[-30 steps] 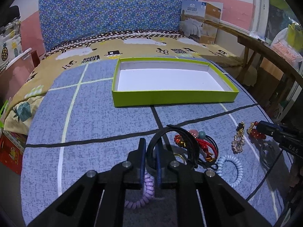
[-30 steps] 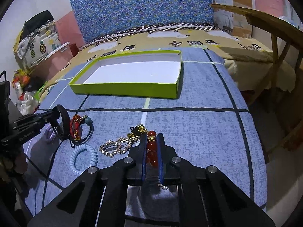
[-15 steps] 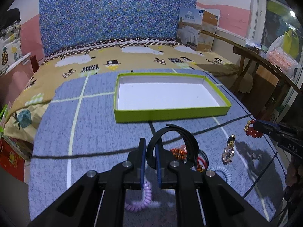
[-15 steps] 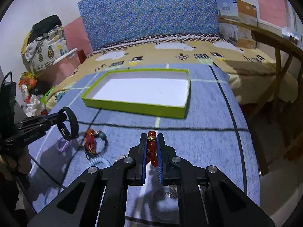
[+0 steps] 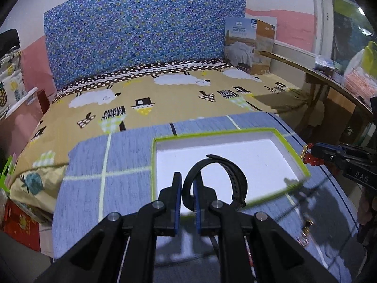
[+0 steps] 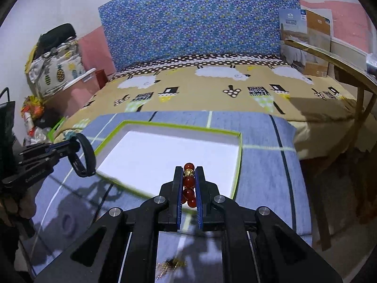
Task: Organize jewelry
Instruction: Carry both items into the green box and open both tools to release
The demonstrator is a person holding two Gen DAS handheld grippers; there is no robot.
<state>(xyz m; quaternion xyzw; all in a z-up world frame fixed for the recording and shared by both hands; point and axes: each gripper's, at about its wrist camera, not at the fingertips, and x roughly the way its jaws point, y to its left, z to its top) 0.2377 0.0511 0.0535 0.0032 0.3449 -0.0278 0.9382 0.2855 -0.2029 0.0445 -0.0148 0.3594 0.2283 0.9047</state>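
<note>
**Two pieces held at the box, neither set down yet**

The left gripper (image 5: 187, 188) has its jaws clamped on one side of a black band (image 5: 219, 179), a stiff loop that stands up and leans to the right, hanging over the near left part of the green-rimmed box (image 5: 292, 158). The box lies on the blue-grey sheet (image 5: 94, 155) that covers the near end of the bed, and its white floor looks bare. Further right, the right gripper (image 6: 189, 184) has its jaws pressed together on a red bead bracelet (image 6: 188, 181) with a gold bead near the top, poised over the box's near right corner.

Risks, as I judge them: the band is pinched at its edge only, so it could swing or spring out over the low rim when let go. The beads sit stacked in a narrow grip and could roll or bounce off the rim if dropped from this height. The two tools are close and could knock each other.

The near rim of the box is smeared by blur. How the bracelet's lower loop hangs is hidden behind the jaws. A gold piece (image 6: 170, 265) low in the right view is too dim to identify.
</note>
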